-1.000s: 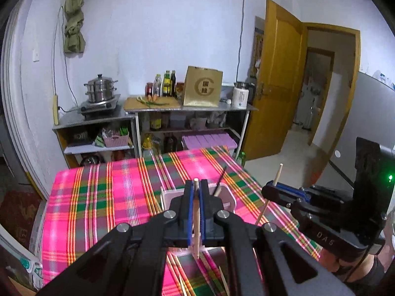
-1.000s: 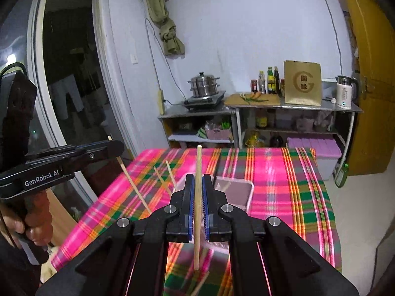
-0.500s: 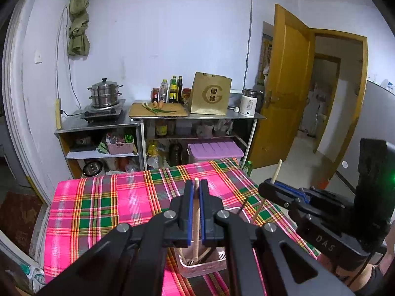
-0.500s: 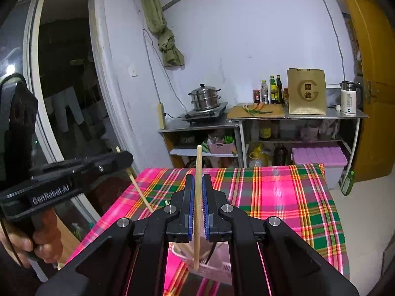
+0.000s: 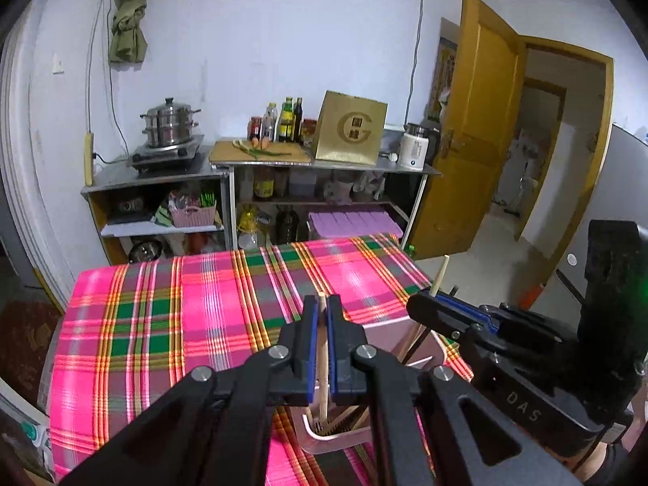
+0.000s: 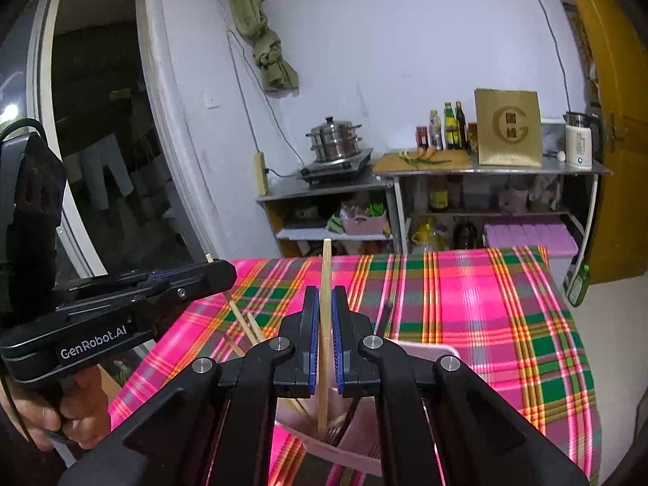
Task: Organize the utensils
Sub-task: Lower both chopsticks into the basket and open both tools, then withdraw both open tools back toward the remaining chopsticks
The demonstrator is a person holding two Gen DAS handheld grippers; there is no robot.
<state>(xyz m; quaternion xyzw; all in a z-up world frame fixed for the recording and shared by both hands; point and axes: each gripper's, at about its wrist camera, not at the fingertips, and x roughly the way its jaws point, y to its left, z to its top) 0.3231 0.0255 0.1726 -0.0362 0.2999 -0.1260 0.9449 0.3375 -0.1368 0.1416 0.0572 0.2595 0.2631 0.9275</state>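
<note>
My left gripper (image 5: 322, 312) is shut on a light wooden chopstick (image 5: 322, 364), held upright, with its lower end down inside the pink utensil holder (image 5: 336, 441) on the plaid tablecloth. My right gripper (image 6: 322, 303) is shut on another wooden chopstick (image 6: 325, 283), also upright, its lower end inside the same holder (image 6: 348, 451). Other chopsticks (image 6: 247, 324) and a dark utensil lean in the holder. The right gripper shows in the left wrist view (image 5: 429, 308); the left gripper shows in the right wrist view (image 6: 218, 273).
The table carries a pink, green and yellow plaid cloth (image 5: 194, 303). Behind it stand metal shelves with a steamer pot (image 5: 170, 125), bottles (image 5: 283, 117), a gold box (image 5: 350, 129) and a kettle (image 5: 413, 152). An open wooden door (image 5: 474, 129) is at the right.
Both grippers have come down with their chopsticks, and the pink holder has moved from ahead of the fingers to right beneath them. The chopstick ends now sit inside the holder.
</note>
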